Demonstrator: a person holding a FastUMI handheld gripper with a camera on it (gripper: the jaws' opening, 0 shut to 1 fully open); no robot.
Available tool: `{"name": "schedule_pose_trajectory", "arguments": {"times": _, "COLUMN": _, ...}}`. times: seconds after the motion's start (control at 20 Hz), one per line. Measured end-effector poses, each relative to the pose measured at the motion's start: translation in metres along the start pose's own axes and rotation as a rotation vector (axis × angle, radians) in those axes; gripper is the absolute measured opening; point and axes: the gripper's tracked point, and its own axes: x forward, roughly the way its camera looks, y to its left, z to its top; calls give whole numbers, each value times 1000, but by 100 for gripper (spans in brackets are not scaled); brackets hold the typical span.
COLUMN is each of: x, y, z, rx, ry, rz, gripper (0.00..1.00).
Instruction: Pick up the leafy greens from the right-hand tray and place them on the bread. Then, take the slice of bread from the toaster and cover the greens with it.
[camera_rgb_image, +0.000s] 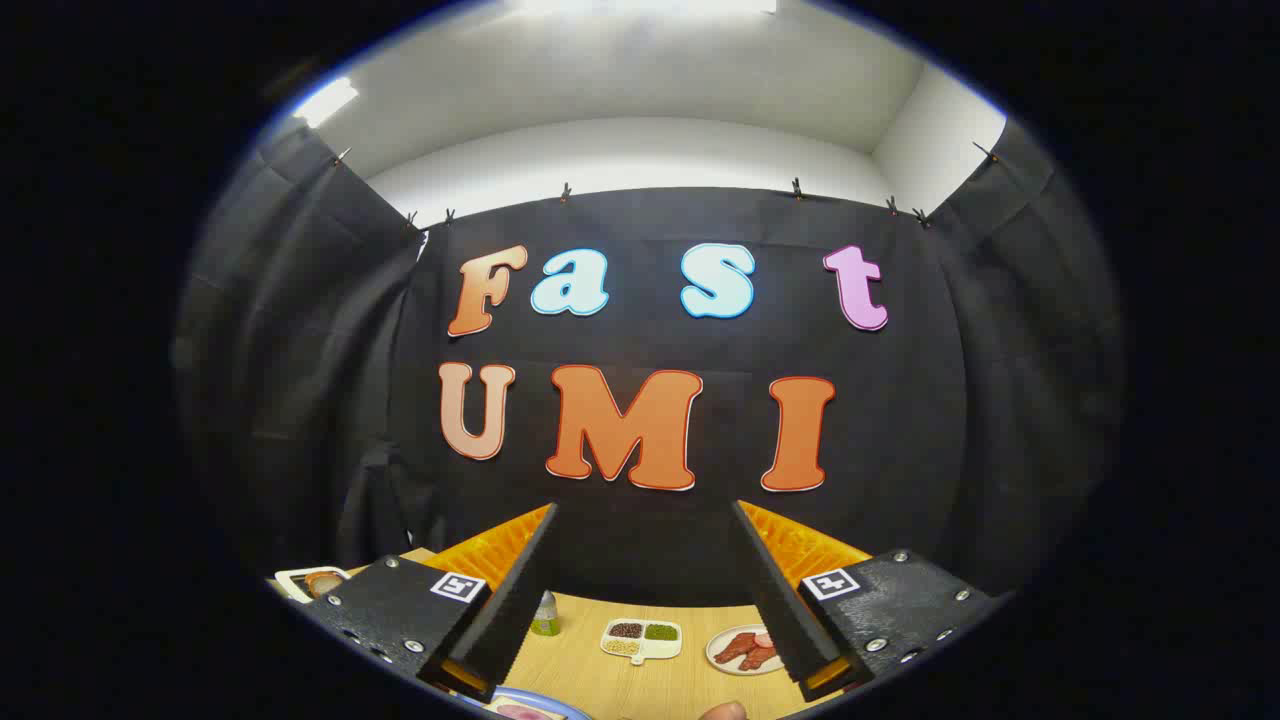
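Between the fingers (640, 590), out on the wooden table (580, 670), sits a white divided dish (641, 640) holding dark, green and pale grains in separate compartments. Just right of it, close to the right finger, a white plate (745, 650) carries reddish meat slices. A small green-capped bottle (545, 614) stands beside the left finger. Below, nearer than the fingertips, a blue-rimmed plate (535, 706) shows at its edge. The leafy greens, bread and toaster cannot be made out. The fingers are spread wide apart, gripping nothing, and point level toward the booth wall, high above the table.
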Motion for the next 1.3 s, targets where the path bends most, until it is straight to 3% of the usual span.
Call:
{"name": "schedule_pose_trajectory", "arguments": {"times": 0.9, "x": -8, "y": -30, "z": -21, "rx": -15, "ry": 29, "rz": -94, "gripper": 99}}
{"name": "schedule_pose_trajectory", "arguments": {"times": 1.1, "x": -14, "y": -42, "z": -58, "rx": -48, "ry": 96, "rz": -114, "gripper": 99}}
{"name": "schedule_pose_trajectory", "arguments": {"times": 1.3, "x": -33, "y": -55, "z": -144, "rx": -104, "ry": 315, "rz": -121, "gripper": 99}}
